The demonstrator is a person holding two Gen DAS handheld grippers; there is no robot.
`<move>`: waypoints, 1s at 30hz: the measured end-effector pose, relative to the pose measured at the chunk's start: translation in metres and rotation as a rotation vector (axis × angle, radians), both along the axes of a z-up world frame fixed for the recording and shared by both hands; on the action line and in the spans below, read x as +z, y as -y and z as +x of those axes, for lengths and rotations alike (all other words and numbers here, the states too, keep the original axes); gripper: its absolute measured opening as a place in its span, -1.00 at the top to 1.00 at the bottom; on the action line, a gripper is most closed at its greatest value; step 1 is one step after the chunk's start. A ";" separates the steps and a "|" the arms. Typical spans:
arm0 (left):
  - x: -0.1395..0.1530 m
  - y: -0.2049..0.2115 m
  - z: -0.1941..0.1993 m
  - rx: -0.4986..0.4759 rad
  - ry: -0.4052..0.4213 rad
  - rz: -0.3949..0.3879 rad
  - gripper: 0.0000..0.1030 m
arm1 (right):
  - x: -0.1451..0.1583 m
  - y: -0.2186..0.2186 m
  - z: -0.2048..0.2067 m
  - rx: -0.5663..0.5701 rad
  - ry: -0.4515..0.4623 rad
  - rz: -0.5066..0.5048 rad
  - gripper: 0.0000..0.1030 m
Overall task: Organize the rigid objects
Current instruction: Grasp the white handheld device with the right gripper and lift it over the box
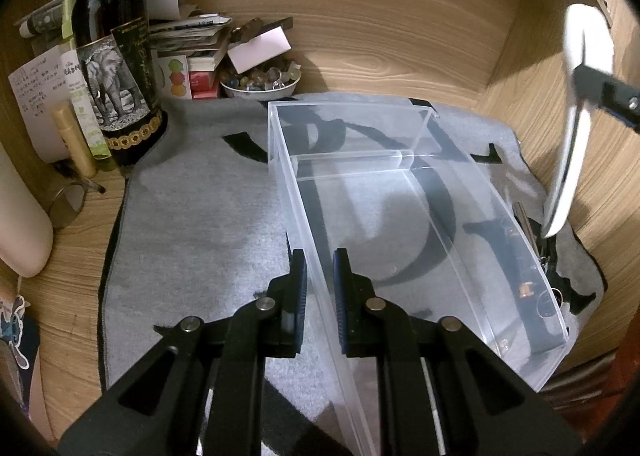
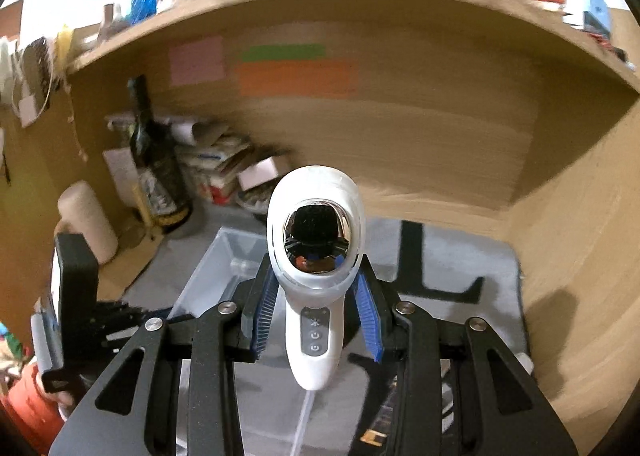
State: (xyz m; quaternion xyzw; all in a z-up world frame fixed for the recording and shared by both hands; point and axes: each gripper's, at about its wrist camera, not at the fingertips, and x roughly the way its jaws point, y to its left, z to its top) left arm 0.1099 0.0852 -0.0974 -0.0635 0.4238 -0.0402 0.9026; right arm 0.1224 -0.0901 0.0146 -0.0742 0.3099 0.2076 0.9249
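Observation:
A clear acrylic box point(image 1: 352, 155) with a cross divider lies on a grey mat point(image 1: 200, 216) printed with black letters. My left gripper point(image 1: 319, 261) is shut on the box's near left wall, one pad on each side of it. A white handheld device point(image 2: 316, 320) with a chrome oval head and three buttons is clamped by its neck in my right gripper point(image 2: 316, 288), whose blue pads press on both sides. The device hangs in the air over the box point(image 2: 216, 268). In the left wrist view it point(image 1: 568, 160) is blurred at the right, above the mat's right edge.
A dark wine bottle point(image 1: 116, 68), papers and a bowl of glass beads point(image 1: 260, 82) crowd the back left corner. Small dark items and keys point(image 1: 548, 256) lie right of the box. Wooden walls point(image 1: 400, 36) close the back and right sides. A cream cylinder point(image 1: 20, 224) stands at the left.

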 end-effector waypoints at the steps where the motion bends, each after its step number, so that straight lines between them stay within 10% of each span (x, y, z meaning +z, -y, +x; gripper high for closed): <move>1: 0.000 0.000 0.000 -0.001 0.000 -0.002 0.74 | -0.005 -0.006 0.002 0.011 -0.008 -0.021 0.33; 30: 0.002 -0.002 0.001 0.011 0.007 -0.014 0.75 | -0.096 -0.076 0.059 0.195 -0.309 -0.253 0.29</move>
